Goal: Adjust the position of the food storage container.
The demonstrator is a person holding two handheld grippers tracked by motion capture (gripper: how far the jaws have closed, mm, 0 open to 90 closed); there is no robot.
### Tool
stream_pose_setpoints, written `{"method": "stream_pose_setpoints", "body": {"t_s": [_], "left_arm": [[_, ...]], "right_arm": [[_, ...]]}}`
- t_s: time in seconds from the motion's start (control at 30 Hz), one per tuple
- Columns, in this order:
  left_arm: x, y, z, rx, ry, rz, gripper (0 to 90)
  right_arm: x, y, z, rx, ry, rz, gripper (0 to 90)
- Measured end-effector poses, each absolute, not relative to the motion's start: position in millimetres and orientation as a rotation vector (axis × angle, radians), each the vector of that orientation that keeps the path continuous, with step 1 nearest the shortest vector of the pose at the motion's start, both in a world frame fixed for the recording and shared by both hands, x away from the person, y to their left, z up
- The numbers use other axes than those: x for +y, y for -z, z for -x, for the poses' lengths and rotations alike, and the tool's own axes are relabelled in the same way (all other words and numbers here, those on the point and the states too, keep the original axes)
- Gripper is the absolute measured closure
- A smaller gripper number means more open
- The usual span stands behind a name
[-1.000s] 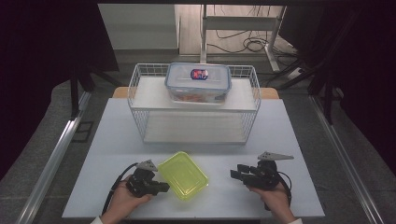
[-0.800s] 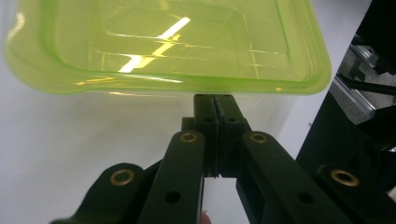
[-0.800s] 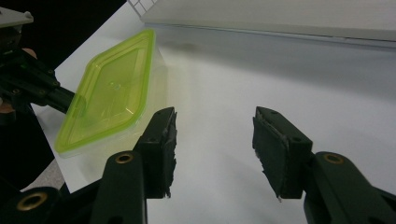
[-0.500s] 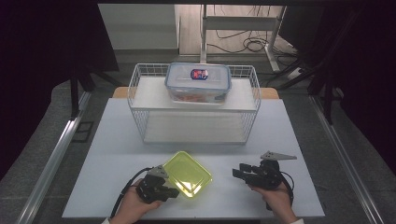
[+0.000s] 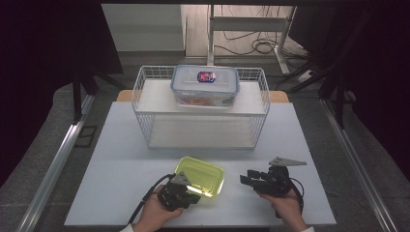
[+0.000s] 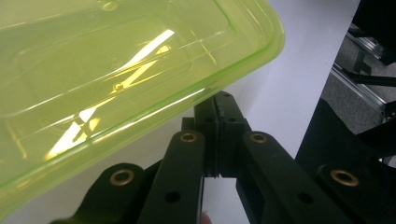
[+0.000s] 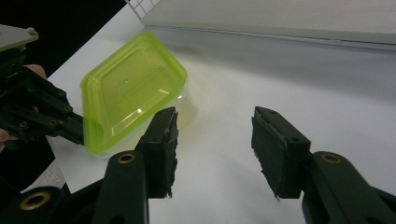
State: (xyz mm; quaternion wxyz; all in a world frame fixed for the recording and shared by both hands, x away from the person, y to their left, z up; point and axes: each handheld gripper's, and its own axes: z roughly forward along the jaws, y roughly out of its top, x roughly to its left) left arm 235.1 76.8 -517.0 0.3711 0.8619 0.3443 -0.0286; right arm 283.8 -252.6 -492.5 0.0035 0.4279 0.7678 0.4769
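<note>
At the lower left of the high view, the left claw (image 5: pixel 189 197) is pinched tight on the near rim of the yellow-green lidded container (image 5: pixel 200 176); in the left gripper view its jaws meet just under the lid's edge (image 6: pixel 140 70). Compared with a second ago, this claw and its hand sit further toward the bottom edge of the frame, and the container has turned, its far corner now pointing toward the wire basket (image 5: pixel 145 121). The container rests on the white desk (image 5: pixel 121 164), lower centre, well apart from the basket. At the lower right, the right claw (image 5: pixel 247 180) hovers half open with nothing between its jaws, placed as it was before, its tips aimed at the container.
</note>
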Motion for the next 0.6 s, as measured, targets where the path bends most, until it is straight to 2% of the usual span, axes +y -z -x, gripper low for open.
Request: {"method": "stream_pose_setpoints", "body": {"t_s": [0.1,0.33,0.4,0.43,0.47,0.53,0.6], "left_arm": [[82,513,-231,0.864,0.083,-2.201,89.0],[135,498,-218,0.926,0.084,-2.08,88.1],[149,495,-218,0.959,0.062,-2.061,84.2],[155,494,-218,0.981,0.04,-2.046,81.5],[161,493,-219,1.0,0.031,-2.041,77.5],[168,493,-222,1.028,0.028,-2.081,66.7],[173,494,-226,1.055,-0.004,-2.116,64.1]], "right_arm": [[-250,489,-280,2.424,-1.499,-1.311,54.0],[-240,486,-273,2.482,-1.464,-1.238,63.1],[-238,487,-272,2.501,-1.445,-1.233,72.9],[-237,488,-272,2.518,-1.435,-1.226,81.6],[-236,488,-272,2.531,-1.424,-1.219,86.3],[-232,487,-271,2.567,-1.389,-1.199,88.9],[-221,486,-266,2.624,-1.323,-1.14,89.0]]}}
